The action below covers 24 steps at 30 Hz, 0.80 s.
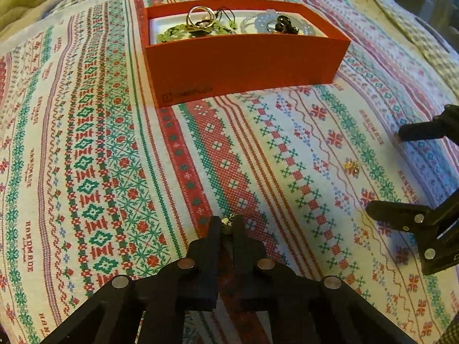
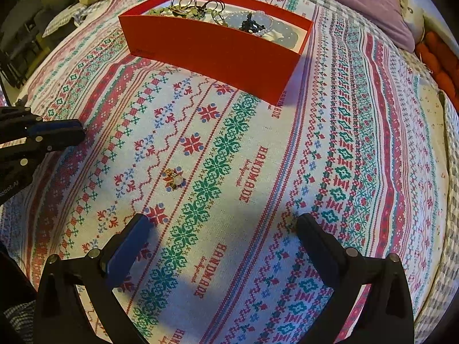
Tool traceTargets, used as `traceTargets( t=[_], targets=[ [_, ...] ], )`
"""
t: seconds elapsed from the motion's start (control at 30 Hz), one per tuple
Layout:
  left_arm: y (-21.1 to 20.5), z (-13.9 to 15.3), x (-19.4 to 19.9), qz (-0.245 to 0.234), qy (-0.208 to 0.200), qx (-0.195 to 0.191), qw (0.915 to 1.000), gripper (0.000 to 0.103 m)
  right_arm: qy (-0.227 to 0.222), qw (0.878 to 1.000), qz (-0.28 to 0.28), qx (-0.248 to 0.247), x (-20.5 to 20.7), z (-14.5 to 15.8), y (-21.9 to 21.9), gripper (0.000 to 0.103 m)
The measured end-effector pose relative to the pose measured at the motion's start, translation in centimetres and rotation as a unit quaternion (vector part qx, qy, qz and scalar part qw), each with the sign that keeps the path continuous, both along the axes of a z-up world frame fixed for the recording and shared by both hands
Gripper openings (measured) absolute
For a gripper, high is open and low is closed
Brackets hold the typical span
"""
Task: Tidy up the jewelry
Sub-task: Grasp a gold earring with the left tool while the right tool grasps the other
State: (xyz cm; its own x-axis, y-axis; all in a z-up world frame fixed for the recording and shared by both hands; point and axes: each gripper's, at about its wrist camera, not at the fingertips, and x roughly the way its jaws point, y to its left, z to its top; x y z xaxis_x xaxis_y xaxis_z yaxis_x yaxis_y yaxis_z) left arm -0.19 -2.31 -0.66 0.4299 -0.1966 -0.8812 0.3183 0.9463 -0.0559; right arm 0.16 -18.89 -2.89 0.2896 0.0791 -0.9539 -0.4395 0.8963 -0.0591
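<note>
Left gripper pinching a small gold jewelry piece off the patterned cloth, the red box at 12 o'clock.

Lift straight up, keeping the pinch firm, before carrying to the box. Left jaws nearly shut on the piece; right gripper stands wide open and empty, a gold-and-pearl earring at its 11 o'clock.
</note>
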Motion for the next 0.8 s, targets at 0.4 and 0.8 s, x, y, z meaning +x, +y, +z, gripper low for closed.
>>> traceTargets(
  t=[0.4,0.8],
  targets=[
    [0.4,0.3,-0.4,0.008,0.003,0.005,0.9999,0.001,-0.008,1.0,0.017,0.006,1.2,0.9,3.2,0.079],
    [0.5,0.3,-0.3,0.009,0.004,0.004,0.9999,0.002,0.0,0.999,0.027,0.02,1.8,0.8,5.3,0.053]
  ],
)
